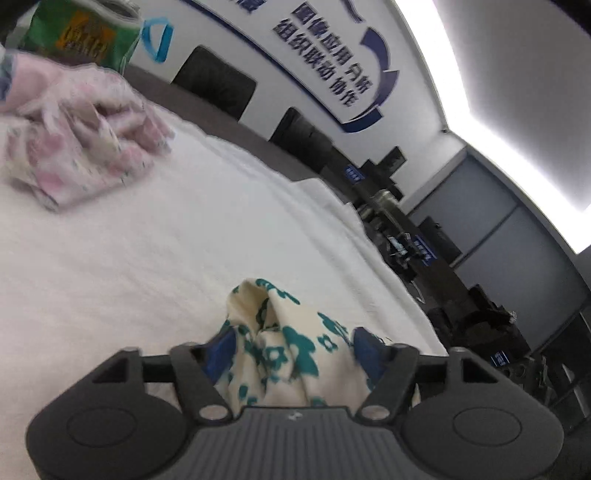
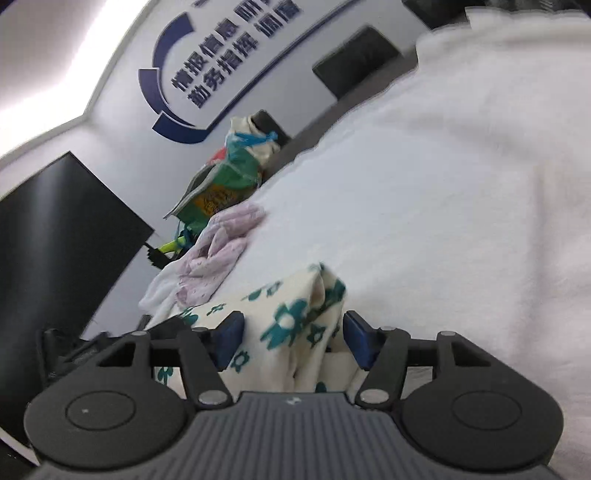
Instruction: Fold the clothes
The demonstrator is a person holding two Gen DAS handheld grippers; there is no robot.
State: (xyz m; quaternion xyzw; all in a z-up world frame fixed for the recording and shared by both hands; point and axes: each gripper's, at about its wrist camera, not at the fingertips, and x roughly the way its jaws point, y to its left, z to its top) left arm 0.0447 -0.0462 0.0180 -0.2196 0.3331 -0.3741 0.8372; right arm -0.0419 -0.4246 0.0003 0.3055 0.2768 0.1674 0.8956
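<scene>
the cream cloth with teal flowers [image 1: 280, 343] lies bunched on the white-covered bench [image 1: 155, 258], and both tools are at it. in the left wrist view the left tool [image 1: 291, 349] has its two blue pads [image 1: 221, 350] standing on either side of a raised fold of the cloth; the fabric fills the gap and meets the pads on both sides, though the blur makes it hard to say how firmly they press, so it reads as a loose grasp on the cloth. in the right wrist view the right tool [image 2: 293, 334] also straddles the cream cloth [image 2: 288, 325]: the fabric lies against the left pad [image 2: 231, 332], while a clear gap shows between the cloth and the other pad, so this tool is released, with the cloth between its jaws but not pinched.

beyond the cream cloth, farther across the bench, a crumpled pink and white garment [image 1: 81, 136] lies in a heap; the right wrist view shows the same pale pink heap [image 2: 218, 251] just past the cream cloth's far edge. behind that heap stands a green printed bag [image 1: 85, 33] with blue handles, at the bench's far edge. a white wall with dark blue lettering [image 2: 229, 59] rises behind the bench, and a dark screen [image 2: 62, 236] stands off to the side of the bag.
</scene>
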